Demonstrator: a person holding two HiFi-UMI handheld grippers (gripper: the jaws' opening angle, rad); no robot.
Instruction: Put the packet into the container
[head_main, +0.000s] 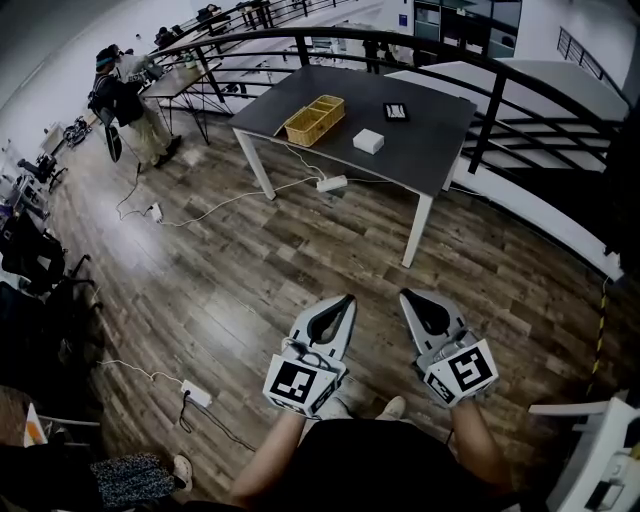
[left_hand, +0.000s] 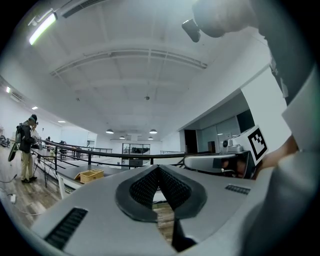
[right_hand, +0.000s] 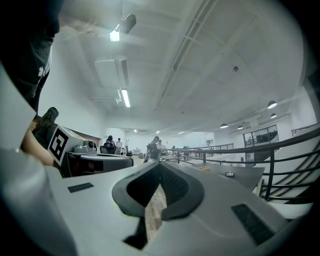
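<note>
Two claws, the left claw (head_main: 347, 299) and the right claw (head_main: 404, 294), hang at the lower middle of the head view over the wooden floor (head_main: 250, 260), each with jaws pressed together on nothing. In the upper middle the white packet (head_main: 368, 141) lies on the dark desk (head_main: 440, 140), near the right of the wicker container (head_main: 314, 119), not touching it

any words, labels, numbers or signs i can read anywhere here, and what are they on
No readable text in any view.
Cubes on the left gripper and right gripper: square black-and-white marker patterns only, no letters.
Black item on the table: white marks, too small to read.
White box: no print visible.
</note>
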